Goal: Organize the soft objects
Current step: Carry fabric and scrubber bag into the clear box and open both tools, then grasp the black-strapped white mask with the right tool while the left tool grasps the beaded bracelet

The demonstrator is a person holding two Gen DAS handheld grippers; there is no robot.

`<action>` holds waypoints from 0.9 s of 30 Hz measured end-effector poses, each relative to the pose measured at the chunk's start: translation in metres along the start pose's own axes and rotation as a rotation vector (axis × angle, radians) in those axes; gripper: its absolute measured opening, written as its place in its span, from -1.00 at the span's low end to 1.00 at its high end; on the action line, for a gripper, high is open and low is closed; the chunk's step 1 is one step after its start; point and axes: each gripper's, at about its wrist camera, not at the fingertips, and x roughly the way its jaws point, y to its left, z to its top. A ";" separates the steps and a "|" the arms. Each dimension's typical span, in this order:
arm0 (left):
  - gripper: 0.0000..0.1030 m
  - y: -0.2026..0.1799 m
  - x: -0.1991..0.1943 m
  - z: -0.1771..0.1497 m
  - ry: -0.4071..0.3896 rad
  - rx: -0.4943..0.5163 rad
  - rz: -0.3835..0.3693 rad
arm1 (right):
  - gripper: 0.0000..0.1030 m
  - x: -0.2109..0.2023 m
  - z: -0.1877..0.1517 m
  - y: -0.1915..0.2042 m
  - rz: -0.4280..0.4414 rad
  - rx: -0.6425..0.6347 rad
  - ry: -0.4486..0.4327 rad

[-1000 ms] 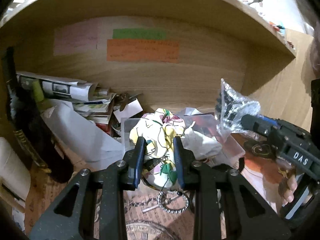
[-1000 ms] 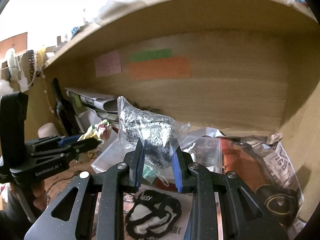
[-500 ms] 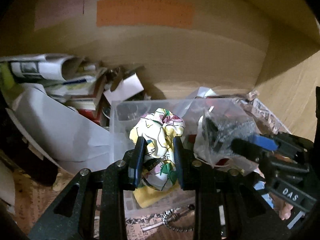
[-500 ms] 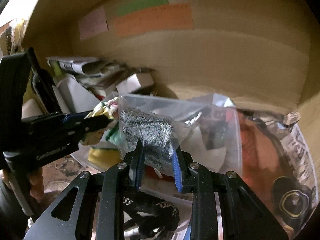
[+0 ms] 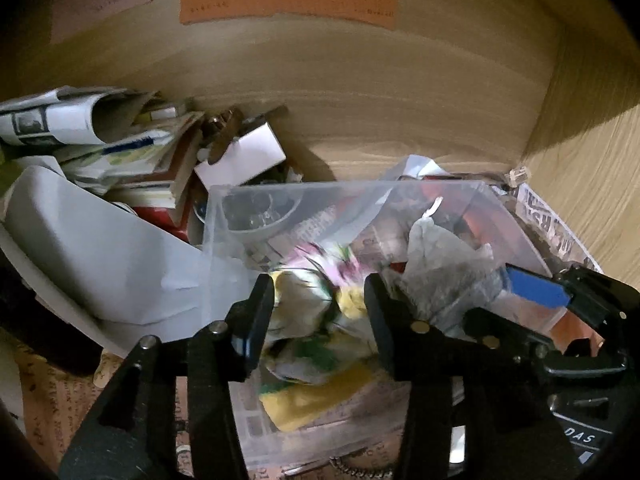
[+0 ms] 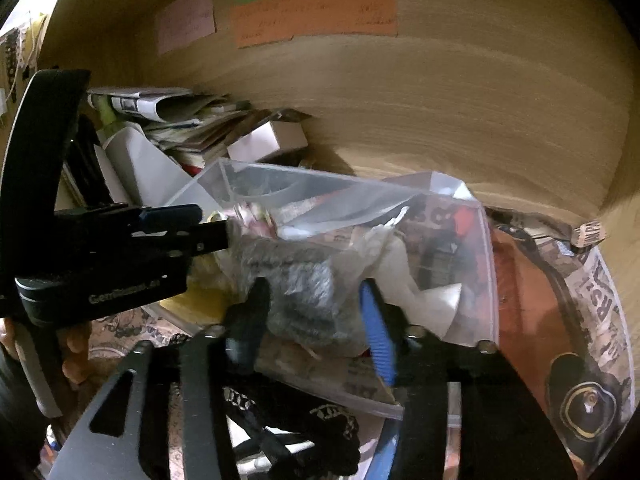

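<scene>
A clear plastic bin (image 5: 224, 248) stands on the desk under a wooden shelf; it also shows in the right wrist view (image 6: 486, 280). A crumpled floral cloth (image 5: 316, 312) lies in the bin between the spread fingers of my left gripper (image 5: 318, 300), which is open. A clear bag of grey fuzzy material (image 6: 304, 288) lies in the bin between the spread fingers of my right gripper (image 6: 316, 300), also open. The bag shows blurred in the left wrist view (image 5: 444, 264).
Stacked papers, books and a white box (image 5: 240, 156) crowd the left of the bin. A white curved sheet (image 5: 100, 256) leans at left. A black-and-white cloth (image 6: 288, 432) lies in front of the bin. Newsprint and an orange item (image 6: 520, 308) lie at right.
Both grippers have moved down into the bin and opened. The floral cloth and the bagged grey material have been let go and now lie inside the bin.
</scene>
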 end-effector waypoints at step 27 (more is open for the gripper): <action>0.36 0.004 -0.092 -0.056 -0.093 0.033 -0.028 | 0.63 -0.082 -0.037 0.004 -0.037 0.036 -0.151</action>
